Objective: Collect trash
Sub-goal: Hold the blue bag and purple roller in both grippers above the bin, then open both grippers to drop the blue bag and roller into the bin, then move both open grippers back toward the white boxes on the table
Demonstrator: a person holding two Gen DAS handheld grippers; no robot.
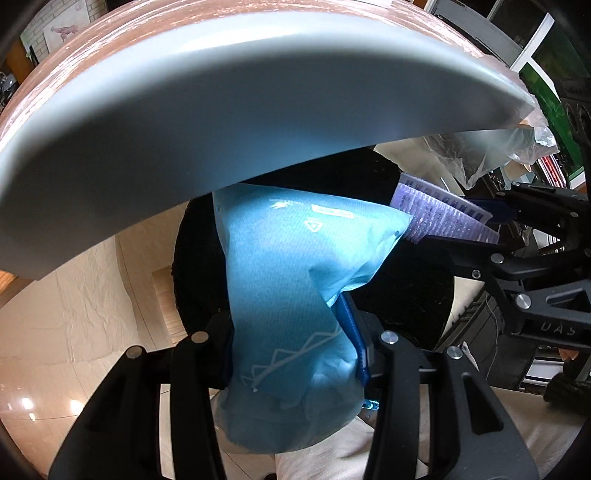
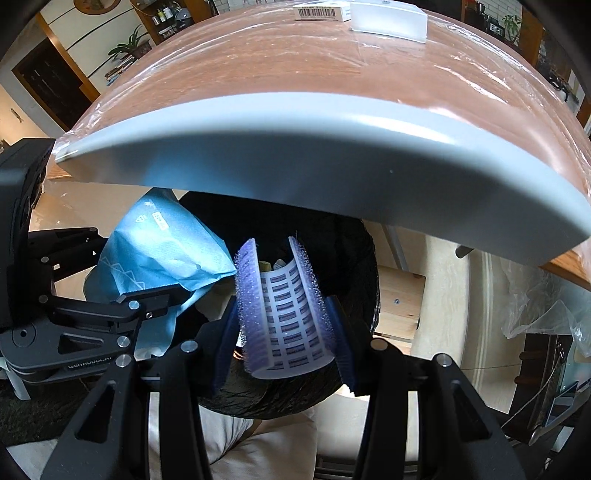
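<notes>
My left gripper [image 1: 291, 343] is shut on a crumpled blue paper wrapper [image 1: 295, 266] and holds it over the mouth of a black-lined trash bin [image 1: 402, 295] below the table edge. It also shows in the right wrist view [image 2: 162, 251]. My right gripper [image 2: 284, 332] is shut on a curved purple-edged sheet printed with small labels [image 2: 288, 314] and holds it above the same bin [image 2: 354, 258]. The sheet shows in the left wrist view [image 1: 436, 210], just right of the wrapper. The bin's inside is dark, with a few scraps barely visible.
The grey rim of a round wooden table [image 2: 295, 147] covered in clear plastic overhangs the bin. A barcoded white box [image 2: 321, 11] and a clear plastic box [image 2: 391, 18] lie on it. A wooden stool [image 2: 399, 299] stands beside the bin. Loose plastic film [image 2: 546, 306] hangs at right.
</notes>
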